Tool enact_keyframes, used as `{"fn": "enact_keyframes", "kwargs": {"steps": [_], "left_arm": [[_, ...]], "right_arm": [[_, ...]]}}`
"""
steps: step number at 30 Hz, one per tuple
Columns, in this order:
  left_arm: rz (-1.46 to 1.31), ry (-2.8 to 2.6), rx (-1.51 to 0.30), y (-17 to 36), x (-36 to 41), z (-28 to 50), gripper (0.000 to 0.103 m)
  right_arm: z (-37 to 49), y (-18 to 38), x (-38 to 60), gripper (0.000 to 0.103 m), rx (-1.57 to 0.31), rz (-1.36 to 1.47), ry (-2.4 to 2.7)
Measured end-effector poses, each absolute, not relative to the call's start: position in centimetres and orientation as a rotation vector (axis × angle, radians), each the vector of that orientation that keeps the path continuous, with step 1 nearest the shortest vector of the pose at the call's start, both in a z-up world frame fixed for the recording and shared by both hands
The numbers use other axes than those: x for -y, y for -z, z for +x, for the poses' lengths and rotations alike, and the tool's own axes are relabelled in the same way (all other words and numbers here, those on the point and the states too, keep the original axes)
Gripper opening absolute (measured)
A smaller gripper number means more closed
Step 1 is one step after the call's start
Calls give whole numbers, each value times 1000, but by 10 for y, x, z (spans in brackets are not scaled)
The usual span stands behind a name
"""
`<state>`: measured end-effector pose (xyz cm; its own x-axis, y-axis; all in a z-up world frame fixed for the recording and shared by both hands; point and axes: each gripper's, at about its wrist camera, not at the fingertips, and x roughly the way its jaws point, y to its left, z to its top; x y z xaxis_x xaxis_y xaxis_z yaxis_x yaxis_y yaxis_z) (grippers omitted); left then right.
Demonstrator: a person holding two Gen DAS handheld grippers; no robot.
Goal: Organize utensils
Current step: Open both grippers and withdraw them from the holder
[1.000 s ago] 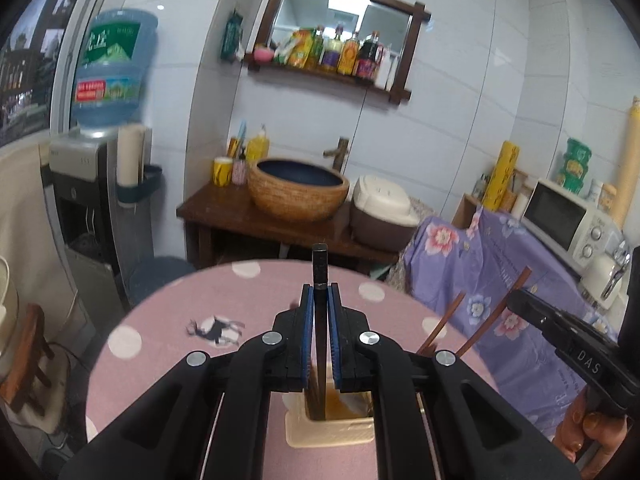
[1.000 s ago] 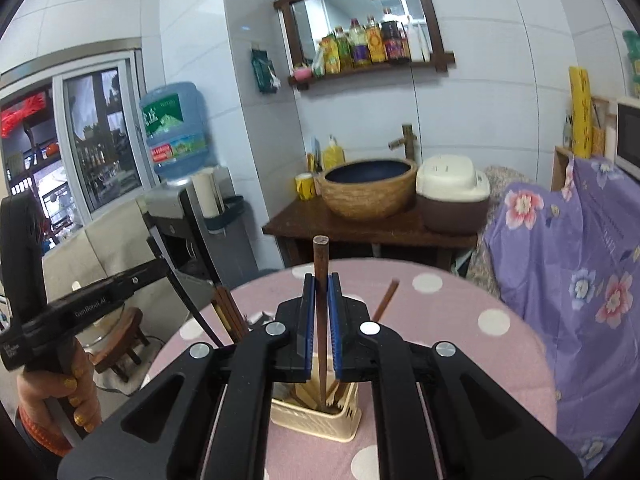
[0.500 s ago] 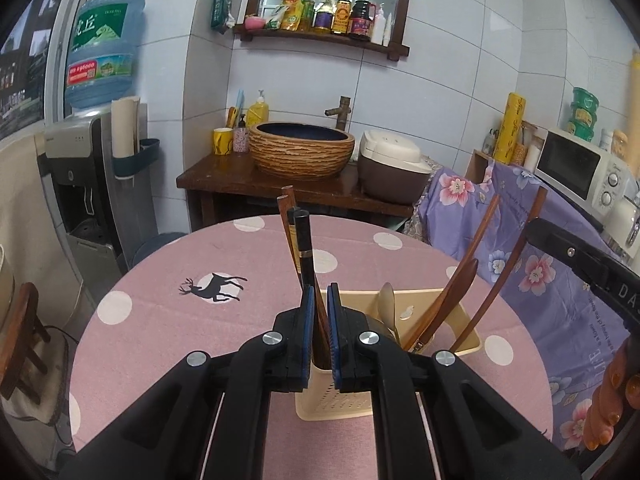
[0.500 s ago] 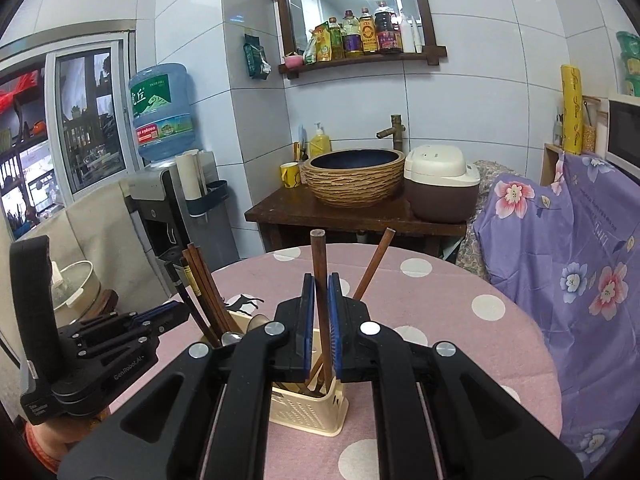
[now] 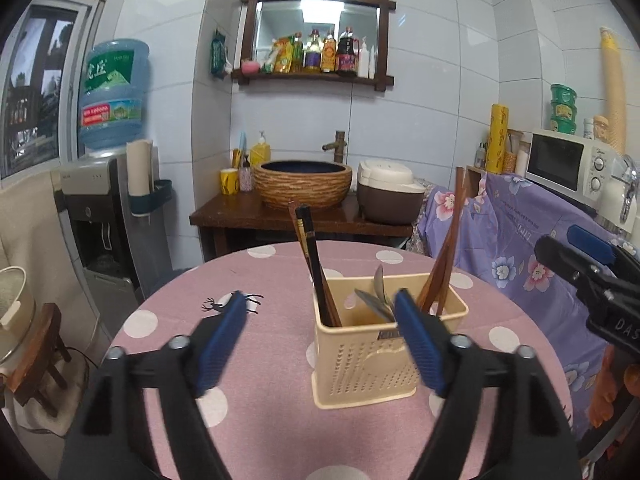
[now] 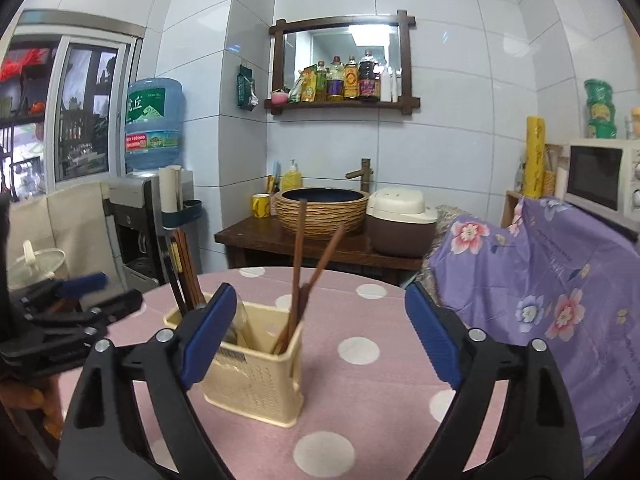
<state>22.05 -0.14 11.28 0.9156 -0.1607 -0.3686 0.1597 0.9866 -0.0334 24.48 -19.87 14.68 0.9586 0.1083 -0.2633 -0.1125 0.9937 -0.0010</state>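
Both my left claw [image 5: 320,320] and right claw [image 6: 320,332] are wide open and hold nothing. The chopsticks [image 5: 316,264] stand in the basket [image 5: 364,364], so I think I'm nearly done.

— Round table [image 5: 272,420] under pink cloth with white dots, small deer print [image 5: 232,303] on it. Behind?

— Dark wooden counter [image 5: 280,220] with woven basin [image 5: 303,184], yellow mug [image 5: 229,182], soap bottle [image 5: 260,152], brown and cream rice cooker [image 5: 388,196].

— Higher up?

— Framed mirror shelf [image 6: 344,60] with sauce bottles [image 6: 348,82]. Left, water dispenser [image 6: 150,152] with blue jug. Right, white microwave [image 5: 568,164] above purple floral cover [image 6: 560,272].
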Motion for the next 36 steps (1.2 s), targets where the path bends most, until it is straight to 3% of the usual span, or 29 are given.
{"fn": "enact_keyframes", "kwargs": {"steps": [2, 9, 16, 26, 36], "left_arm": [[0, 168, -339, -106, -4, 202, 98], [-43, 156, -223, -63, -27, 122, 98], [-61, 123, -296, -25, -31, 71, 98], [-131, 51, -234, -23, -55, 16, 98], [-94, 71, -242, -17, -43, 9, 98]], "right_arm": [[228, -134, 201, 97, -265, -42, -89], [153, -67, 199, 97, -268, -97, -40], [89, -14, 183, 97, -340, -14, -141], [6, -23, 160, 97, -157, -99, -155], [1, -28, 157, 97, -146, -108, -163]]}}
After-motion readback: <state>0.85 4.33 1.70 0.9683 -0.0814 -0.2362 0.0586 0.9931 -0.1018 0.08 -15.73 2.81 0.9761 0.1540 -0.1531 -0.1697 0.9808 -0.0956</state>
